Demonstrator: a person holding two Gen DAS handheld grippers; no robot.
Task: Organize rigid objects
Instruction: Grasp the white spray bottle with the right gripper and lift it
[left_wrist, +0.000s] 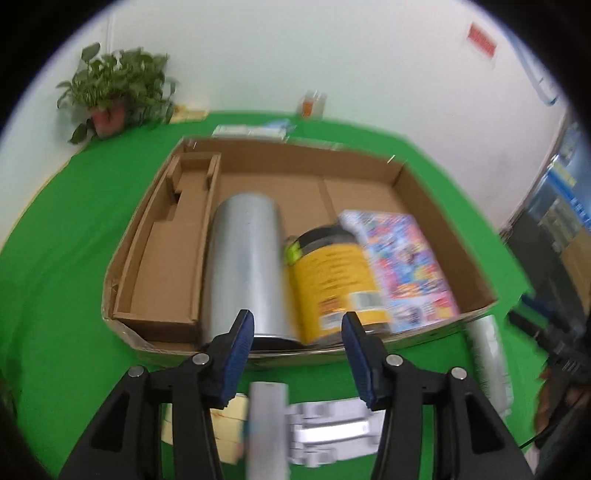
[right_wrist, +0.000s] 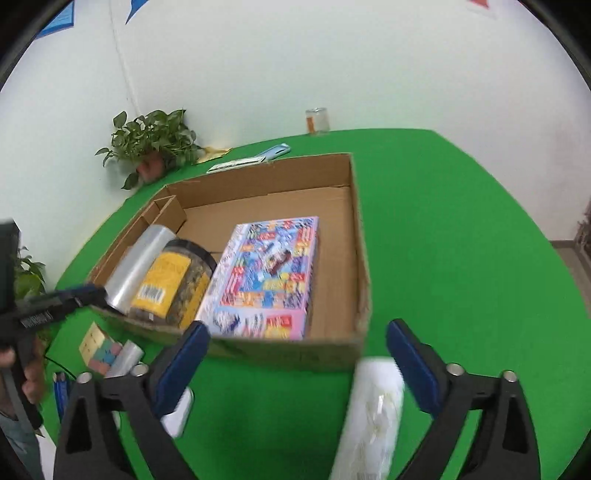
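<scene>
Green table cover (right_wrist: 461, 229) under a shallow cardboard box (right_wrist: 360, 258), open on top

Inside the box, left to right: cardboard insert (left_wrist: 162, 258) along the left wall, silver cylinder (left_wrist: 243, 266) lying on its side, yellow-labelled jar (left_wrist: 336, 280) lying against it, colourful flat box (left_wrist: 402, 266) lying flat just beside the jar; right part of the box floor bare

Left gripper (left_wrist: 297, 332) partly spread, nothing between the blue pads, hovering over the near box wall in front of cylinder and jar

Near the left gripper, in front of the box: puzzle cube (right_wrist: 98, 345), small silver roll (right_wrist: 127, 356)

Right gripper (right_wrist: 295, 347) spread wide, pinching nothing; white wrapped roll (right_wrist: 373, 417) lying on the green cover below, close by the right finger

Potted plant (right_wrist: 151, 147) and glass jar (right_wrist: 317, 120) at the far edge by the wall
</scene>
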